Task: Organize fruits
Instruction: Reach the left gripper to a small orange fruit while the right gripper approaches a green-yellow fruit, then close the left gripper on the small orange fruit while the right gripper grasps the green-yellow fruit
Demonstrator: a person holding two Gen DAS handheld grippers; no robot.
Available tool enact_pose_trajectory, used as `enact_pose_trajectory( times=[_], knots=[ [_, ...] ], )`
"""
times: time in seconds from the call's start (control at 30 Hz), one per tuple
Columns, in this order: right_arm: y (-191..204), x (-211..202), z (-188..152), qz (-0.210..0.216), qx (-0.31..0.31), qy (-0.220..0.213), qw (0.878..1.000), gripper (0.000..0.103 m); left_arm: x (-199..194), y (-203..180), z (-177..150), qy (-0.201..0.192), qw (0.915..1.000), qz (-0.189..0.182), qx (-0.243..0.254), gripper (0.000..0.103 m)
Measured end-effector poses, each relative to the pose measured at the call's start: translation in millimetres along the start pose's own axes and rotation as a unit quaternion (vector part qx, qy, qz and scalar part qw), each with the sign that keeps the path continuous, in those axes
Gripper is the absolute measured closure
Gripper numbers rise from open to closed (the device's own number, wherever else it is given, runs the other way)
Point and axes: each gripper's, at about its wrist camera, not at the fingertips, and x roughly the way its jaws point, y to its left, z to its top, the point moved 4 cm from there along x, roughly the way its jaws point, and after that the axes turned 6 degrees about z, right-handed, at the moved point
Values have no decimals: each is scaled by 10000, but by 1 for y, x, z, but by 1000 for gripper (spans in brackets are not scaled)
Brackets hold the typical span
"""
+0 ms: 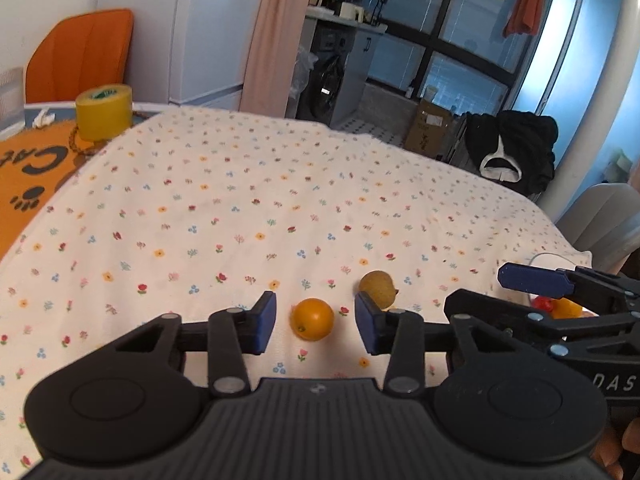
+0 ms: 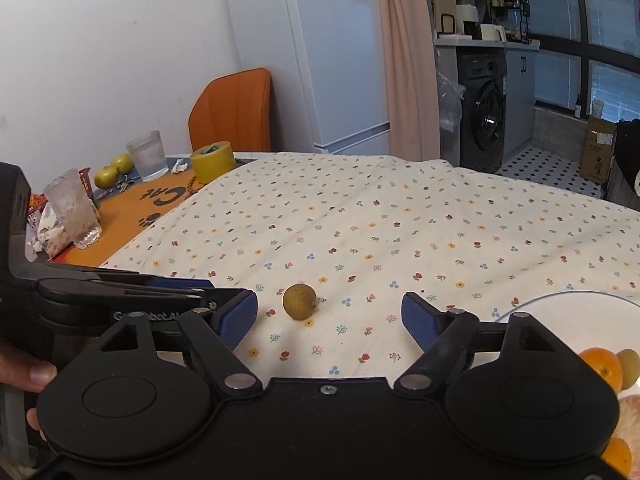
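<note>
A small orange fruit (image 1: 311, 319) lies on the flowered tablecloth between the blue pads of my left gripper (image 1: 316, 322), which stands open around it without touching. A brownish-green round fruit (image 1: 377, 289) (image 2: 299, 301) lies just beyond the left gripper's right pad. My right gripper (image 2: 330, 316) is open, with that brownish fruit lying a little past its fingertips, nearer the left pad. A clear bowl (image 2: 568, 304) at the right holds an orange (image 2: 602, 366), a greenish fruit and other fruit. In the left wrist view the right gripper (image 1: 536, 280) reaches over the bowl.
A yellow tape roll (image 1: 105, 111) (image 2: 213, 161), two glasses (image 2: 148, 156), two green apples (image 2: 114, 170) and wrappers sit on an orange mat (image 2: 132, 210) at the table's far left. An orange chair (image 2: 234, 110) stands behind. A hand (image 2: 28, 374) holds the left gripper.
</note>
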Motion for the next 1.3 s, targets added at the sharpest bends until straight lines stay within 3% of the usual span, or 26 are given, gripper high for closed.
enact_pose_trajectory(
  times=[0.1,0.17,0.23,0.8,0.9,0.97,1.03,1.3],
  knots=[
    [0,6,1,-5,7,44,10000,26,8,2,-1,83,9999,67,48,65],
    [-1,9,1,-9,39,67,10000,29,12,5,-2,163,9999,50,-16,76],
    [-2,14,1,21,74,88,9999,30,12,5,-1,130,9999,40,22,80],
    [12,54,4,272,19,326,9991,48,-9,28,12,-231,9994,175,-172,80],
    [15,60,2,281,-2,405,9988,58,-12,32,13,-244,9992,215,-213,80],
    [14,65,-1,290,22,495,9984,73,-13,34,13,-253,9991,232,-237,80],
    [14,64,-3,231,1,471,9986,81,-17,35,13,-285,9990,224,-244,80],
    [17,35,-1,177,7,247,9995,81,-34,27,12,-425,9988,142,-206,80]
  ],
)
